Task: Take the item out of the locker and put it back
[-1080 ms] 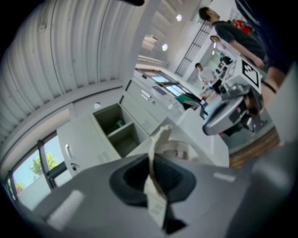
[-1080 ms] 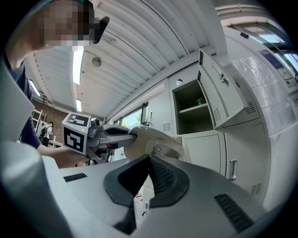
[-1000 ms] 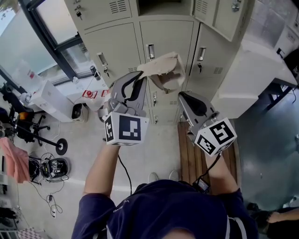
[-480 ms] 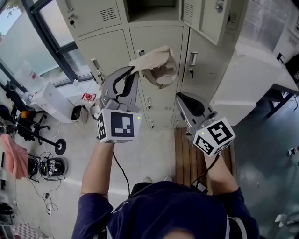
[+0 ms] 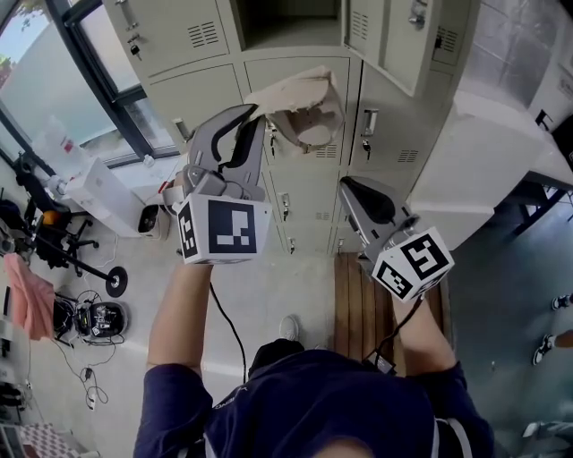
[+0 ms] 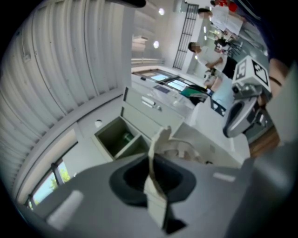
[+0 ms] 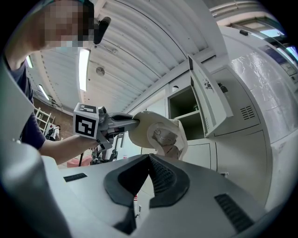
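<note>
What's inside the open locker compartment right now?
A small green object sits deep in the open beige metal locker compartment; what it is I cannot tell. The crumpled tan paper bag held by the left gripper hides one corner of it.

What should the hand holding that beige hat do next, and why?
Probably lift the left gripper toward the open locker compartment. It is shut on the beige hat, which hangs in front of the closed doors just below that opening, and the opening's door stands wide.

Crumpled matt paper bag (image 5: 300,103), smooth painted metal lockers (image 5: 309,192) — slatted wood platform (image 5: 354,304)
</note>
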Tool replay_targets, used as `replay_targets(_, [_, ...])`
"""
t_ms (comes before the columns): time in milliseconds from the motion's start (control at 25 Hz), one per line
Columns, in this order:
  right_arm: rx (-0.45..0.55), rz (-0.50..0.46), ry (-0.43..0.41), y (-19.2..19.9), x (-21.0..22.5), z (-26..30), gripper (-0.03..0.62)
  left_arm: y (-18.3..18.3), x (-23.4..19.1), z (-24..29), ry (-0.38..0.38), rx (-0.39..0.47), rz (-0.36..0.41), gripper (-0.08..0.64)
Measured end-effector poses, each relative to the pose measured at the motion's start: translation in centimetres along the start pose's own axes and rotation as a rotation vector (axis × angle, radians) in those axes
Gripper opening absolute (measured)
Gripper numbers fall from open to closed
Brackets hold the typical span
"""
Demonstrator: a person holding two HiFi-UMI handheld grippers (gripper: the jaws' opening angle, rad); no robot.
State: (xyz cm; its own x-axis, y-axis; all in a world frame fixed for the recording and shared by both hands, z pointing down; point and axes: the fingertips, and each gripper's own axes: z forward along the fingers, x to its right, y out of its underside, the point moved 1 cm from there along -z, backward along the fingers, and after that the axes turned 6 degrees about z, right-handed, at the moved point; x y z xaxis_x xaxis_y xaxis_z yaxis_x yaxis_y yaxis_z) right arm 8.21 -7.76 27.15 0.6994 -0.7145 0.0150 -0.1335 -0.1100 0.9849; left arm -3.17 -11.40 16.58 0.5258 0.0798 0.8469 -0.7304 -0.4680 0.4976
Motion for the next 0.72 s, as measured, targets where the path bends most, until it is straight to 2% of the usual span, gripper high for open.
replay_targets(720, [-0.002,-0.010,0.043,2.1,4.9,8.7,0.005,2.9,-5.4,7.3,-0.053,0.116,0.080,0.018])
